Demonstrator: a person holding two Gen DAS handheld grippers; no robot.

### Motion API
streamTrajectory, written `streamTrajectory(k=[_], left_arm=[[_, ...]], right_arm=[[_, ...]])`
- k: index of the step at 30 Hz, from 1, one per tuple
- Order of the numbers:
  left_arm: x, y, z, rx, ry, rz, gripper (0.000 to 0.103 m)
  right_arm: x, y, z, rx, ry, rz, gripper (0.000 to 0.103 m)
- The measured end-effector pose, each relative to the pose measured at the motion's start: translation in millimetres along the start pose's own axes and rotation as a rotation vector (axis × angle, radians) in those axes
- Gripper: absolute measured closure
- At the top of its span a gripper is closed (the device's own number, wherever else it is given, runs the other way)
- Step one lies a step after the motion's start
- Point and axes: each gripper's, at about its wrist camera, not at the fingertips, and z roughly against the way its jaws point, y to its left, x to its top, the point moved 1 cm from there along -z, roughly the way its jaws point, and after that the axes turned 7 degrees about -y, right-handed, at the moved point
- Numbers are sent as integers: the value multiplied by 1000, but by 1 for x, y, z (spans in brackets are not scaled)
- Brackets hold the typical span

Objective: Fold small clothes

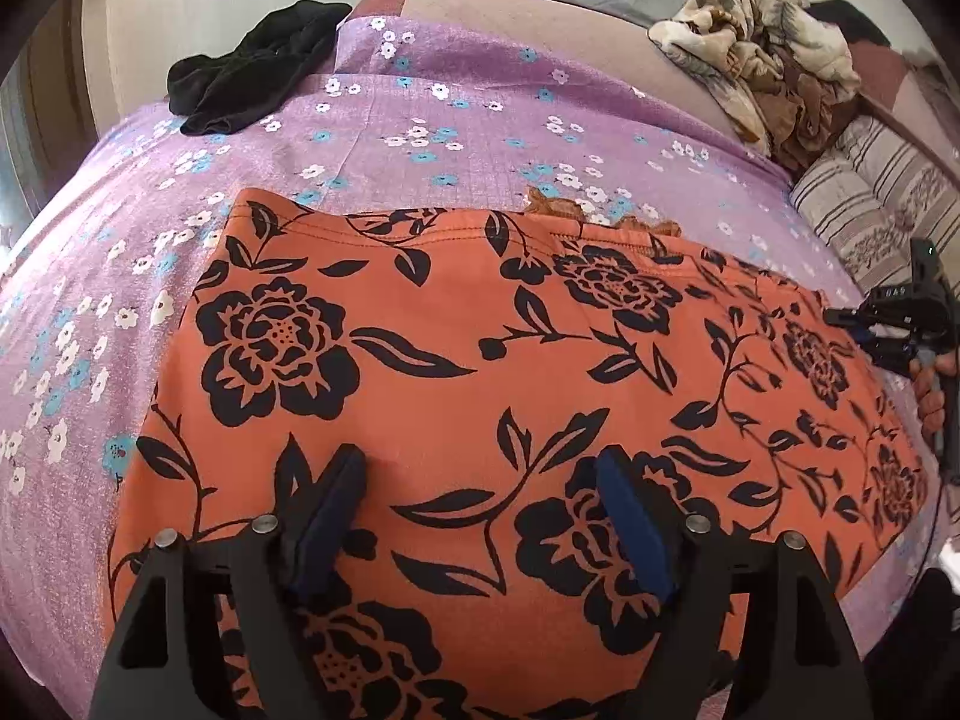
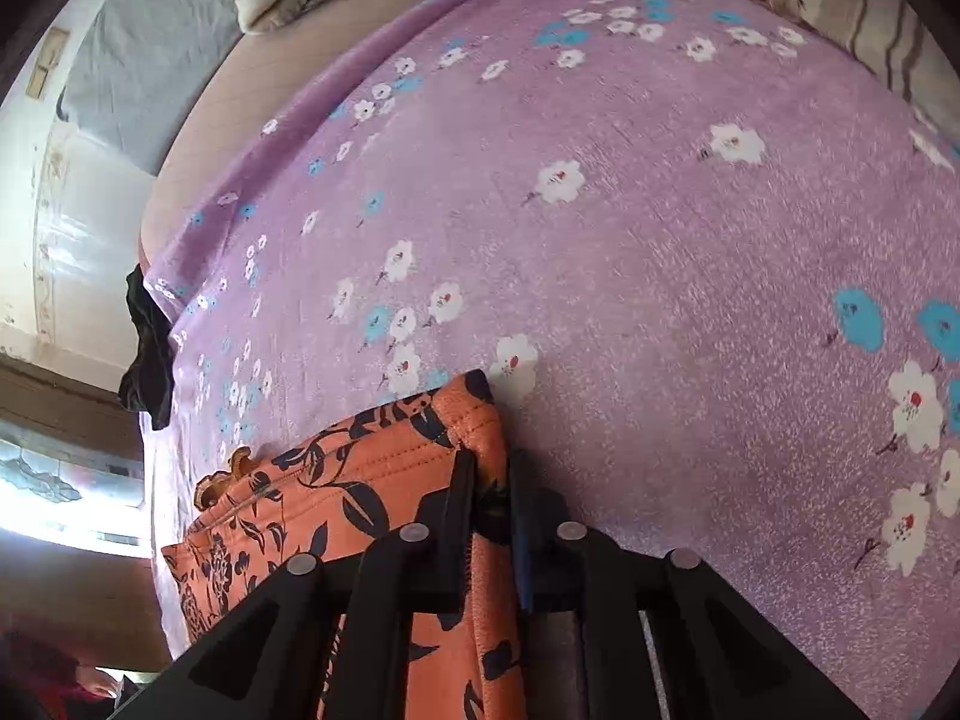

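An orange garment with black flowers (image 1: 450, 330) lies spread flat on the purple flowered bedsheet (image 1: 420, 120). My left gripper (image 1: 480, 459) hovers over its near part, open, with nothing between the blue pads. In the left wrist view my right gripper (image 1: 888, 324) sits at the garment's right edge, held by a hand (image 1: 933, 396). In the right wrist view my right gripper (image 2: 492, 462) is shut on the hemmed corner of the orange garment (image 2: 360, 468), and the cloth runs down between its fingers.
A black garment (image 1: 252, 72) lies crumpled at the far left of the bed. A beige and brown blanket (image 1: 762, 48) is bunched at the far right, with a striped pillow (image 1: 876, 204) beside it. A wall rises behind the bed.
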Motion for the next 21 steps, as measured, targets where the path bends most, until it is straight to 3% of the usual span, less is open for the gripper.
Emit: streamTrajectory(k=[2, 4, 7, 9, 11, 13, 14, 15, 16, 19, 21], left_arm=[[8, 22, 10, 5, -23, 72, 24], [17, 49, 21, 27, -49, 136, 24], [31, 89, 25, 44, -55, 203, 24], [43, 110, 14, 42, -19, 220, 24], [58, 124, -4, 29, 13, 234, 24], [73, 130, -25, 4, 58, 237, 32], [79, 130, -37, -8, 95, 226, 43], [84, 128, -51, -8, 137, 212, 65], [87, 128, -65, 12, 186, 202, 78], [101, 134, -83, 17, 180, 218, 93], [112, 143, -89, 35, 173, 244, 95]], right_arm=[[-3, 9, 14, -31, -49, 36, 78], [-9, 25, 37, -65, -120, 101, 78], [-29, 57, 67, 33, -157, 159, 70], [-54, 82, 74, 120, -125, 205, 42], [-85, 108, 72, 199, -80, 262, 40], [-119, 128, 59, 242, -8, 336, 40], [-134, 134, 52, 247, 19, 361, 40], [-147, 138, 45, 247, 39, 386, 40], [-157, 139, 36, 237, 65, 397, 40], [-174, 129, 17, 200, 107, 384, 41], [-176, 122, 16, 210, 96, 359, 41]])
